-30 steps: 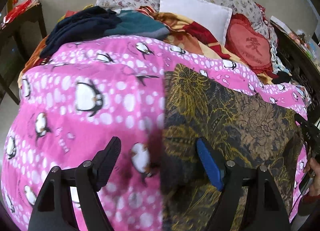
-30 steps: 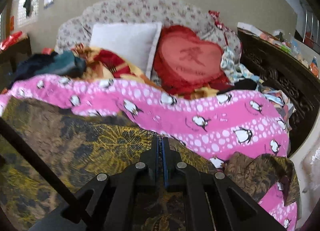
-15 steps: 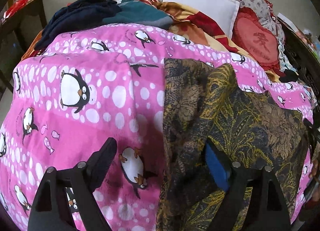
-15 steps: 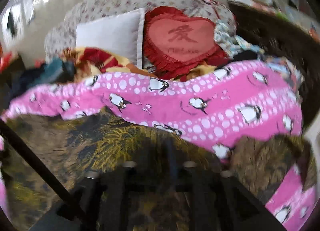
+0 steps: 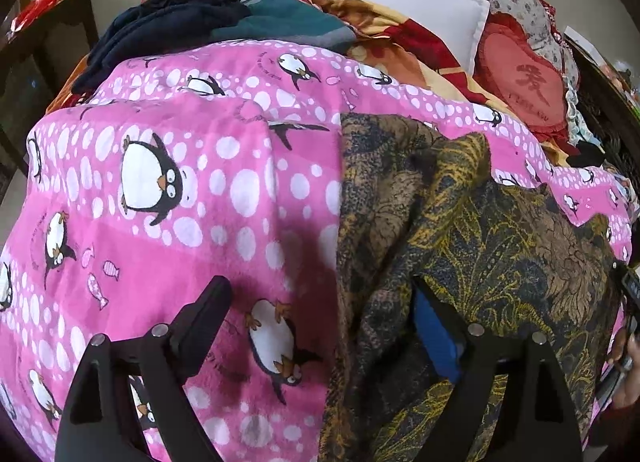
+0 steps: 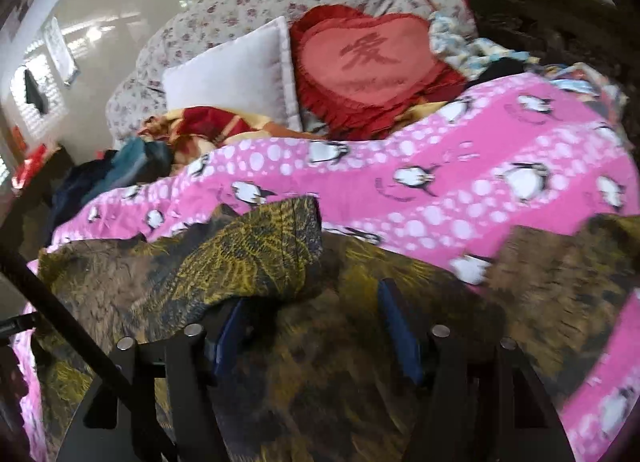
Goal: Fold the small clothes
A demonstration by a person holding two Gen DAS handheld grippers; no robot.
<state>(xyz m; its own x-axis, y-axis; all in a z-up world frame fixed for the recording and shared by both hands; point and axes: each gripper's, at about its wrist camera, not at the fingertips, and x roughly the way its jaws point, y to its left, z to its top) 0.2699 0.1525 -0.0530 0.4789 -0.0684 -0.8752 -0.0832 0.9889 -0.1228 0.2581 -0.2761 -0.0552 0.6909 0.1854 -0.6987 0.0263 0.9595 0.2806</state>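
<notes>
Fingers (image 5: 200, 314) of the left gripper (image 5: 318, 286) were seen spread wide, having just been opened further, and nothing was gripped. One finger was held over the pink penguin blanket (image 5: 180, 201), the other over the dark gold-patterned garment (image 5: 480, 229), so the garment's left edge was straddled. And over to the right gripper (image 6: 312, 294): its fingers (image 6: 394, 326) were seen apart in a blurred view, having just been closing. Patterned cloth was seen in the gap between them, though no press of the pads on it could be made out. A turned-over flap of the garment (image 6: 260, 254) was draped just at the tip of the left-hand finger. The garment itself was spread on the blanket at the near right of the bed, with one corner folded back on itself. Farther off, a white pillow (image 5: 412, 13) and a red heart cushion (image 5: 524, 81) were propped side by side. A heap of dark clothes (image 5: 168, 25) was piled at the far left.
</notes>
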